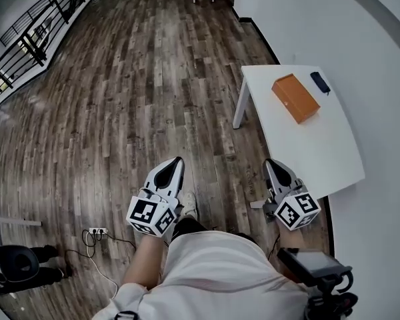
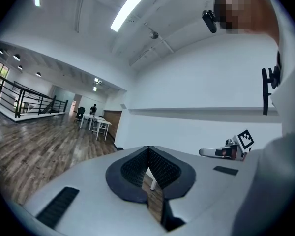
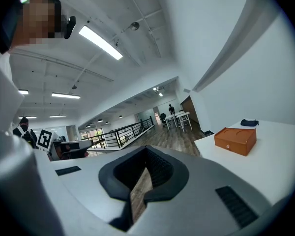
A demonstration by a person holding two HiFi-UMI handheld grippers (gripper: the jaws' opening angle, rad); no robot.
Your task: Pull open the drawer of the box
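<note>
An orange box (image 1: 295, 97) lies on the white table (image 1: 300, 152) at the right, well ahead of both grippers. In the right gripper view the orange box (image 3: 235, 140) shows its drawer front with a small knob, and the drawer looks closed. My left gripper (image 1: 177, 160) is held close to my body over the wooden floor, shut and empty. My right gripper (image 1: 270, 163) hovers by the table's near edge, also shut with nothing in it. Along each gripper's own view the left gripper (image 2: 148, 151) and the right gripper (image 3: 146, 150) have their tips together.
A small dark pouch (image 1: 320, 82) lies behind the box on the table. A white wall runs along the right. A black railing (image 1: 27, 45) borders the floor at the far left. A power strip with cables (image 1: 97, 232) and a black chair base (image 1: 17, 265) lie at the lower left.
</note>
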